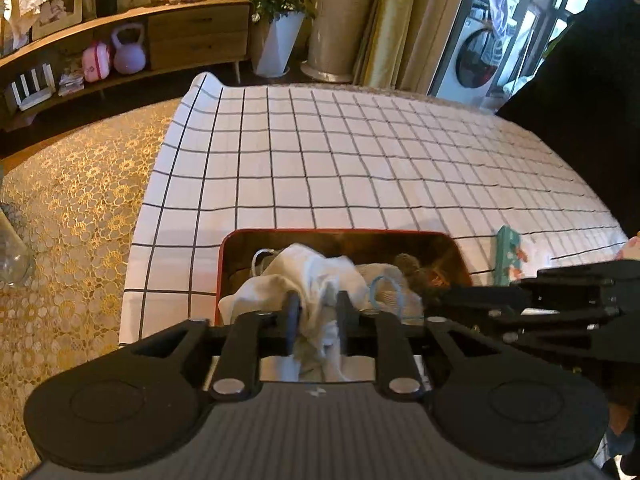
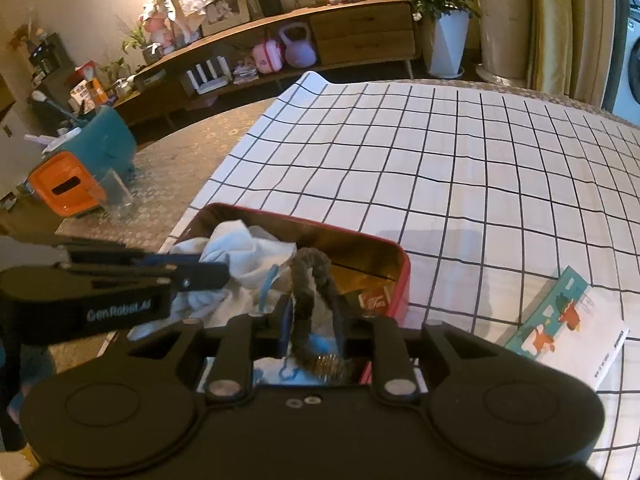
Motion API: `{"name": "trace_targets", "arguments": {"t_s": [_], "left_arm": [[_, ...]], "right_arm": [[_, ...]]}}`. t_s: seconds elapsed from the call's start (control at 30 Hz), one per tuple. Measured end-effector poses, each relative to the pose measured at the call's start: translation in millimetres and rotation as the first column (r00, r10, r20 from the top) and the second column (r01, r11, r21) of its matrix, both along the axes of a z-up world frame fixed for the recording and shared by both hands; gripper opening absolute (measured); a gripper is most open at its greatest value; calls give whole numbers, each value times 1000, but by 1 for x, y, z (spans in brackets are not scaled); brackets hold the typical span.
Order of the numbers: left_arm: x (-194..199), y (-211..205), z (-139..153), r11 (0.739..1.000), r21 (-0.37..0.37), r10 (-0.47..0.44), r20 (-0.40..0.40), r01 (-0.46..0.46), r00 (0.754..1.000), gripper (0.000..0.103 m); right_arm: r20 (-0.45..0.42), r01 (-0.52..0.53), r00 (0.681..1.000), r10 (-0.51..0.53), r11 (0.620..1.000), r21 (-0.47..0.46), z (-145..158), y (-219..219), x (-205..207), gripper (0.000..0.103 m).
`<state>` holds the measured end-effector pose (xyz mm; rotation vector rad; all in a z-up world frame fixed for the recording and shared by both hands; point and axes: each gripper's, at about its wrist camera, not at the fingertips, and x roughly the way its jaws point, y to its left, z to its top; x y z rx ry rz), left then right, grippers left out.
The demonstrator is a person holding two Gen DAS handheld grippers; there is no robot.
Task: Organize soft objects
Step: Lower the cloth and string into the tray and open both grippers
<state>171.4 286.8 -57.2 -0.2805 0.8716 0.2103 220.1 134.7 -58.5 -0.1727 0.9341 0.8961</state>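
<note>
A red tin box sits on the checked tablecloth near the front edge. It holds a crumpled white cloth, a blue elastic loop and a grey fuzzy scrunchie. My left gripper is shut on the white cloth over the box. My right gripper is shut on the grey scrunchie over the box's right part. Each gripper shows from the side in the other's view.
A teal illustrated booklet lies on the cloth right of the box. A glass and an orange and teal container stand on the lace-covered table at left. A sideboard stands behind.
</note>
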Motion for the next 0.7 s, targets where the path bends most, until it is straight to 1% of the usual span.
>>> {"name": "trace_targets", "arguments": {"t_s": [0.03,0.07,0.1,0.17,0.4,0.5,0.7], "left_arm": [[-2,-1,3,1000,-1,1,8,-1,1000,32],[-4,-2,5,1000,0,1,15,-1,1000,39],[-6,-4,8,1000,3,2,24,-2,1000,50],[-12,-7,14,1000,18,12,40,-12,999,59],[-33,-22,35,999,44,6,74,-9,997,59],[-42,-30,44,998,65,2,90,-8,996,59],[-63,-49,61,996,92,-4,126,-8,992,59]], "right_arm": [[0,-3,1000,3,1000,4,2,-2,-2,22],[1,-5,1000,5,1000,10,4,-5,-5,22],[2,-8,1000,8,1000,15,7,-6,-8,23],[9,-17,1000,17,1000,22,12,-11,-13,27],[31,-44,999,42,997,71,32,-32,-33,35],[41,-48,998,45,994,96,42,-42,-41,38],[76,-45,997,35,989,140,57,-64,-62,47]]}}
